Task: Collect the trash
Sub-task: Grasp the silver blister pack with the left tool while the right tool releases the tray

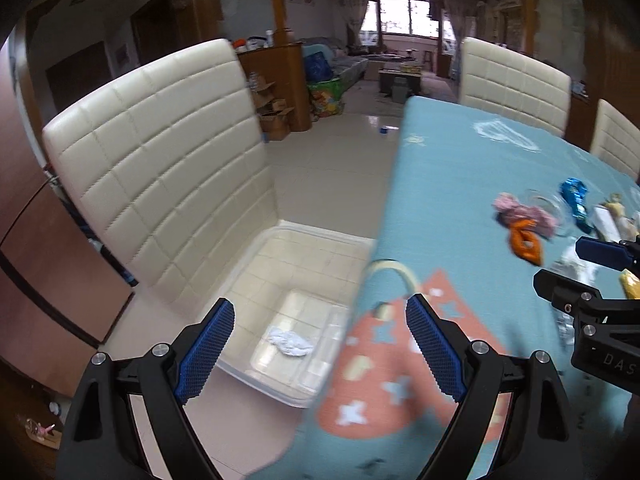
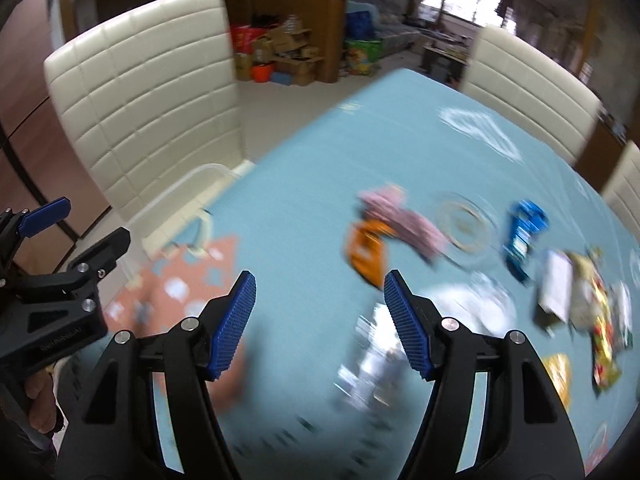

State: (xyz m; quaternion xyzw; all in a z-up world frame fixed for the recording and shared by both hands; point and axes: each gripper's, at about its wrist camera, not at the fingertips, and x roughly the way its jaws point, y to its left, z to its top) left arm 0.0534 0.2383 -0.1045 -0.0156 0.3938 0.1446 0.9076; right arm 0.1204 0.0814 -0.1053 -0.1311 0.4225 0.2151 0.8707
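Observation:
A clear plastic bin [image 1: 280, 248] sits on the cream chair seat beside the table, with a crumpled white tissue [image 1: 291, 342] in it. My left gripper [image 1: 320, 352] is open and empty, above the bin's right side and the table edge. My right gripper [image 2: 318, 320] is open and empty over the blue tablecloth [image 2: 320, 160]. Ahead of it lie an orange wrapper [image 2: 366, 254], a pink wrapper [image 2: 404, 216], a blue wrapper [image 2: 522, 236], a silvery wrapper [image 2: 372, 360] and several more wrappers [image 2: 592, 308] at the right. The right wrist view is blurred.
A cream padded chair [image 1: 160, 160] backs the bin. Two more cream chairs [image 1: 516, 80] stand at the table's far side. The tiled floor [image 1: 332, 152] lies beyond the table edge. Boxes [image 2: 288, 56] are stacked by a wooden cabinet.

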